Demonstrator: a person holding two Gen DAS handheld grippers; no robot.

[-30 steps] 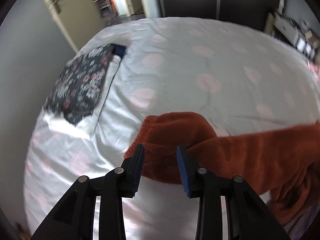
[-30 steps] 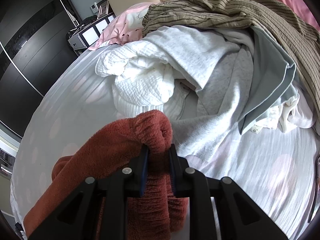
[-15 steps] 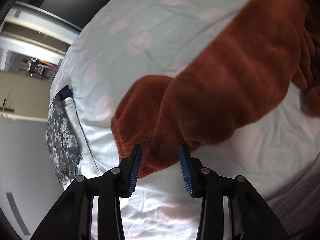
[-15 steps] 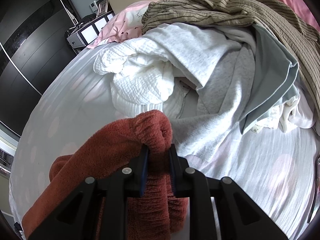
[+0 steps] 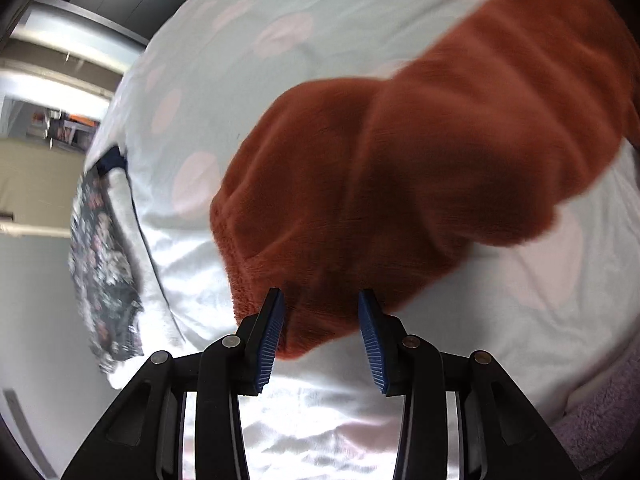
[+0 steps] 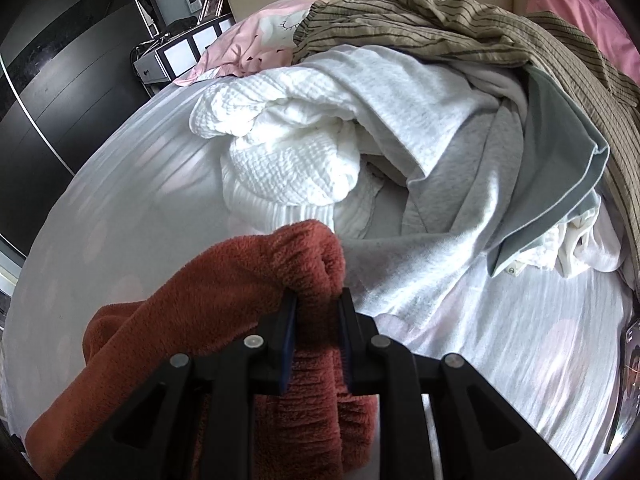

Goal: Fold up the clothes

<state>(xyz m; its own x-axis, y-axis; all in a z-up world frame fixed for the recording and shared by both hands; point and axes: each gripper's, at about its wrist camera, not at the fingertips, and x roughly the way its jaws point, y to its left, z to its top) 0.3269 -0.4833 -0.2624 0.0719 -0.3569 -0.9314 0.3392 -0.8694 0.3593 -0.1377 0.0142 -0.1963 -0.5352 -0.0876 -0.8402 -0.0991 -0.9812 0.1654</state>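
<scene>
Closer now: left gripper [image 5: 320, 334], rust fleece [image 5: 400, 168] (laundry pile [image 6: 400, 140] right-view only).

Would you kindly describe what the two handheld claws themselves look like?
Both match. The left claw and right claw have matte black, angular plastic linkage arms joined by round silver pins. Each finger carries a blue ribbed pad on its inner face. No cables, labels, hands or sleeves are visible.
</scene>
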